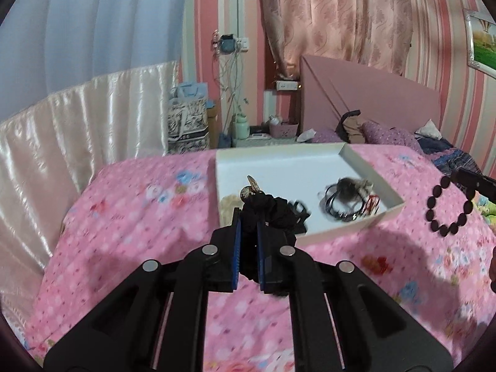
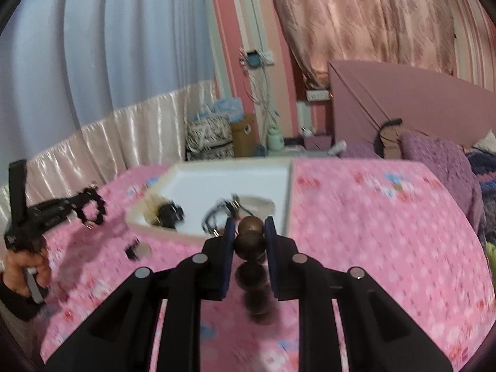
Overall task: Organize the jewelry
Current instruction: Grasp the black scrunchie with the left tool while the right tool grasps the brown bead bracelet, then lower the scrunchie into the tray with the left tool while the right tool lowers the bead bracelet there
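Left claw (image 1: 248, 235) clamped on a black scrunchie (image 1: 272, 214); right claw (image 2: 249, 238) clamped on a dark bead bracelet (image 2: 249, 241), beads hanging below. White box (image 1: 369, 161) lies on the bed, straight ahead of both claws, centre frame, its near rim just beyond the left claw's tips. Left looks nearer.

No text, label, brand or number can be read anywhere; the pale marks on the left gripper (image 2: 81, 205) are too blurred.
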Demonstrator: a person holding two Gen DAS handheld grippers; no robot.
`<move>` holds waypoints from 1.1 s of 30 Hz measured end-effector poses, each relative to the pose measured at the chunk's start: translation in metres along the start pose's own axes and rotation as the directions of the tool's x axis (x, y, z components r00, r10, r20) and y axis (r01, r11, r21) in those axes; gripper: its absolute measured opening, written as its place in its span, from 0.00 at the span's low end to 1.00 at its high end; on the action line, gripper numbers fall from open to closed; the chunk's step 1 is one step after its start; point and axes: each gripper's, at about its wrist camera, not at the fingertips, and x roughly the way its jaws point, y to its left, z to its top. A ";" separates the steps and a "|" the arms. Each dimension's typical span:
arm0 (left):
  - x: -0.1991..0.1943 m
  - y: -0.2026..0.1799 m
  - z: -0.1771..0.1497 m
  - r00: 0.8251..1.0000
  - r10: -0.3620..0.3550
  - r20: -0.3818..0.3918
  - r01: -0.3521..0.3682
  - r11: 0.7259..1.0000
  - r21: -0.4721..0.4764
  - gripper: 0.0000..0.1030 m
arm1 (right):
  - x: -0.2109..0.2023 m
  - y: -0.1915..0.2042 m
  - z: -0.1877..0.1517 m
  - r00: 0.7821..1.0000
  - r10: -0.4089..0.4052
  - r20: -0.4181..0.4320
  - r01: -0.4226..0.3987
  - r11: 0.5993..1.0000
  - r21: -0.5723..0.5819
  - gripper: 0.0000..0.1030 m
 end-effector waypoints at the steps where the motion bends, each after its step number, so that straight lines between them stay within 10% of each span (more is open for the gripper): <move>1: 0.003 -0.004 0.004 1.000 -0.001 0.006 0.001 1.000 0.001 0.06 | 0.004 0.005 0.007 1.000 0.012 0.008 -0.012 1.000 -0.007 0.19; 33: 0.125 -0.010 0.027 1.000 0.024 0.009 -0.023 0.994 -0.108 0.06 | 0.145 0.046 0.030 0.997 -0.068 0.031 0.070 0.994 -0.082 0.18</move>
